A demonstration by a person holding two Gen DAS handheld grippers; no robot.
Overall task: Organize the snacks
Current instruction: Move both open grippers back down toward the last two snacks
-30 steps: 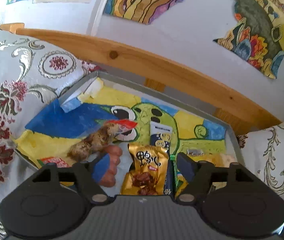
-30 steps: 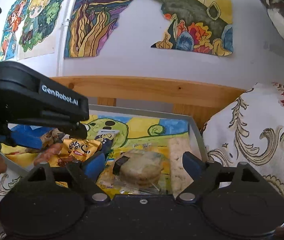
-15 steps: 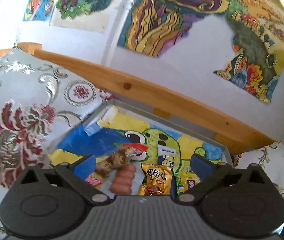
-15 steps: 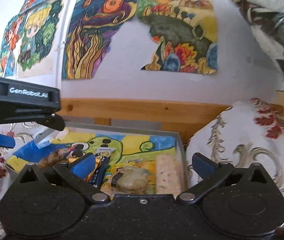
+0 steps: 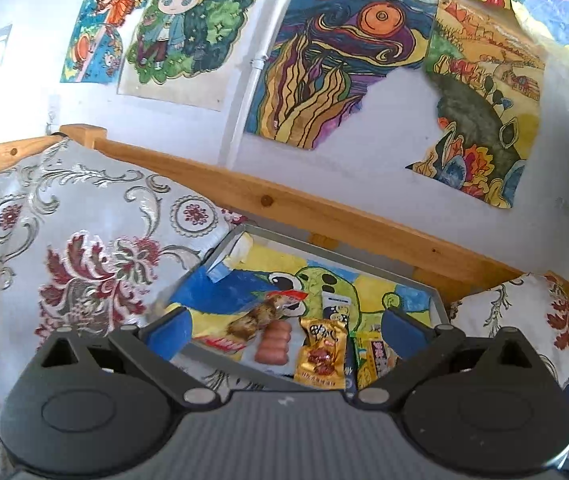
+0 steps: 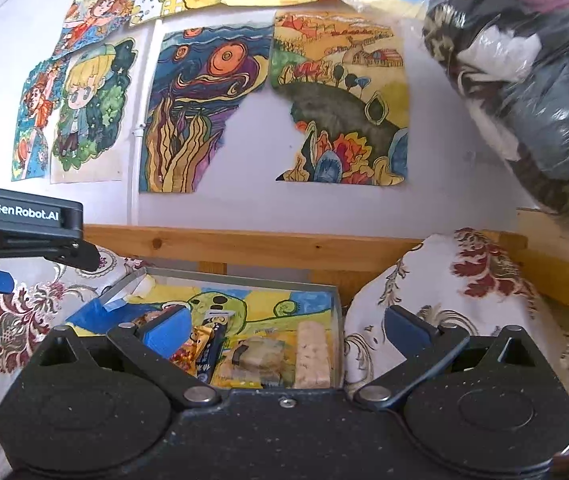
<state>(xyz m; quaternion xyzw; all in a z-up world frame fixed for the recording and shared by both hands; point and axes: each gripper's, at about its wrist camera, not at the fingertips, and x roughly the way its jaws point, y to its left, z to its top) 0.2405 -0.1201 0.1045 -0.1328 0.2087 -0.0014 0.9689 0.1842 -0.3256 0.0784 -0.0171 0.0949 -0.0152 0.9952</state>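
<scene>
Snacks lie in the gray tray (image 5: 438,304), below and just past both grippers. Left gripper (image 5: 284,330) and right gripper (image 6: 286,326) are spread apart, holding nothing. Gold packet (image 5: 322,354) sits between the left fingers (image 5: 164,330).

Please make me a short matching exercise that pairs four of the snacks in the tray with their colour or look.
Things:
1. sausage pack
2. foil packet with dark characters
3. crumbly bar
4. speckled snack in clear wrap

Looks:
A. pale cream, lying along the tray's right wall
B. pinkish-orange, rounded links side by side
C. mottled brown, lying aslant with a red tip
D. shiny gold

Pairs: 1-B, 2-D, 3-A, 4-C. All four lie in the grey tray; neither gripper holds anything.
</scene>
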